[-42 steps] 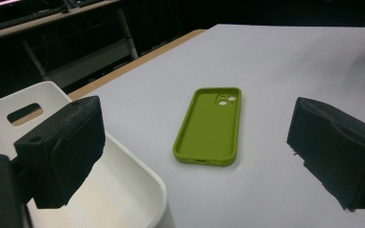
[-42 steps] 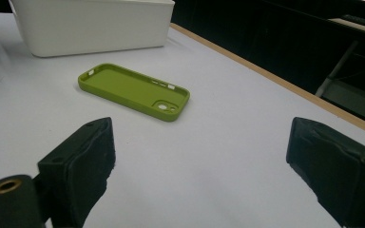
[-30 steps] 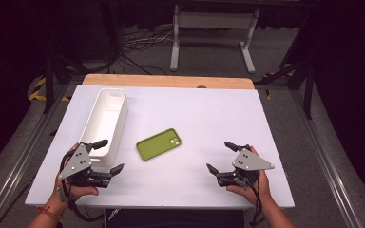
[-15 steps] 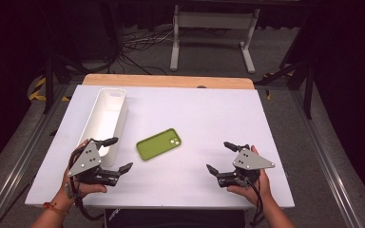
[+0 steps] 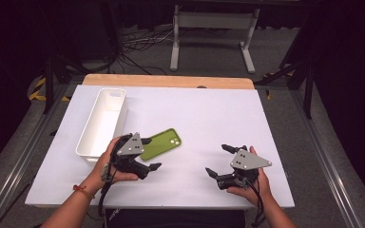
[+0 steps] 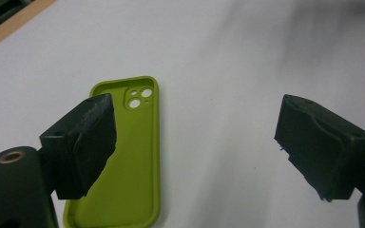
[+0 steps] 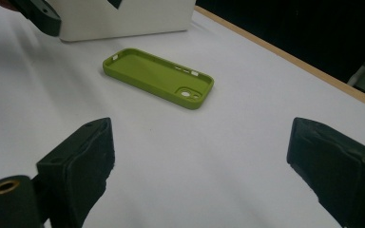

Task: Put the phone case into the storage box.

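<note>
The green phone case [image 5: 160, 143] lies flat on the white table [image 5: 209, 114], a little left of the middle and toward the near half, its hollow side up and its long axis running from near left to far right. Just to its left stands the white bin [image 5: 102, 122], a long, narrow open tray set lengthwise from near to far; the case's near-left end lies close beside the bin's near corner without touching it. The rest of the table top around the case is bare, and a wooden strip [image 5: 168, 81] edges the far side.

The case is a soft-looking lime shell with rounded corners, a raised rim and a square camera cut-out with round holes at its far-right end [image 6: 140, 98].

The left gripper [image 5: 151, 154] sits right at the case's near-left end, one jaw over the case and the other over bare table beside it; its jaws have just been closing slightly but stand wide and released, pressing on nothing. The right gripper [image 5: 219, 159] rests well apart to the right, jaws spread wide around nothing, pointing toward the case.
</note>
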The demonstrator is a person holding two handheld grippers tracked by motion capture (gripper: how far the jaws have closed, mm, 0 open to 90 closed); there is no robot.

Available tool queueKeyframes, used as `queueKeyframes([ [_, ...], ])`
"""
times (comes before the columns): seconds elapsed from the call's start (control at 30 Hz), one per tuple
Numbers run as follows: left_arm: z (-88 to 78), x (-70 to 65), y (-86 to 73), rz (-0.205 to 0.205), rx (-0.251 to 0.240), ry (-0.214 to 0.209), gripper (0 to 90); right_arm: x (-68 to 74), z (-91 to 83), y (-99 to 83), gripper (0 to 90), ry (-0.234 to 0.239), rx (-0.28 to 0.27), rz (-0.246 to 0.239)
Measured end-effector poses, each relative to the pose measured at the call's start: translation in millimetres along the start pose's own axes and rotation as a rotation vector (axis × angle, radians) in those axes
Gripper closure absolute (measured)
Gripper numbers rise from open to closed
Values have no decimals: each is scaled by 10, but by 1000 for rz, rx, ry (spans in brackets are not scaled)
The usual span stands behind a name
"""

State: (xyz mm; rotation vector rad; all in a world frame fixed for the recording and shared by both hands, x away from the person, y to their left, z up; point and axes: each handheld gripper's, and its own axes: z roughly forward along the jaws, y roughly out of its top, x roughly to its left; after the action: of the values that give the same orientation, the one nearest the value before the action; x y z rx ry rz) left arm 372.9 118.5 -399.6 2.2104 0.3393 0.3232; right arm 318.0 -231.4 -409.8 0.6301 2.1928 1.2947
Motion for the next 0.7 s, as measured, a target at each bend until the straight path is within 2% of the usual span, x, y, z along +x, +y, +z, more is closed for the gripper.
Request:
queueKeyframes([
  [0.03, 50, 30, 39, 3, 23, -7, 153, 2, 3, 0, 96, 1, 1, 1],
  [0.1, 109, 94, 122, 20, 52, 11, 159, 9, 12, 0, 97, 9, 5, 0],
  [0.17, 163, 197, 208, 11, 87, 12, 173, 18, 25, -2, 97, 11, 8, 1],
  [0.27, 288, 344, 321, 2, 182, 51, 195, 26, 26, -3, 97, 14, 12, -7],
  [0.3, 288, 344, 321, 2, 182, 51, 213, 26, 26, -3, 97, 14, 12, -7],
  [0.33, 341, 400, 351, -5, 212, 56, 213, 23, 22, -4, 97, 12, 11, -8],
  [0.4, 428, 502, 376, -53, 240, 69, 297, 14, 18, -7, 97, 12, 11, -1],
  [0.43, 477, 556, 385, -78, 249, 59, 311, 13, 16, -8, 97, 13, 9, 2],
  [0.47, 516, 596, 392, -88, 262, 47, 351, 13, 12, -8, 97, 14, 10, 1],
  [0.53, 659, 680, 435, -106, 315, 70, 404, 14, 8, -5, 97, 16, 10, -4],
  [0.57, 715, 725, 459, -118, 341, 67, 445, 15, 1, -2, 100, 16, 8, -7],
  [0.63, 755, 759, 475, -126, 358, 76, 516, 16, -10, 0, 112, 11, 0, -7],
  [0.67, 811, 807, 493, -146, 384, 68, 516, 17, -19, 1, 115, 8, -8, -9],
  [0.7, 842, 837, 505, -149, 398, 52, 550, 16, -27, 4, 115, 11, -11, -7],
])
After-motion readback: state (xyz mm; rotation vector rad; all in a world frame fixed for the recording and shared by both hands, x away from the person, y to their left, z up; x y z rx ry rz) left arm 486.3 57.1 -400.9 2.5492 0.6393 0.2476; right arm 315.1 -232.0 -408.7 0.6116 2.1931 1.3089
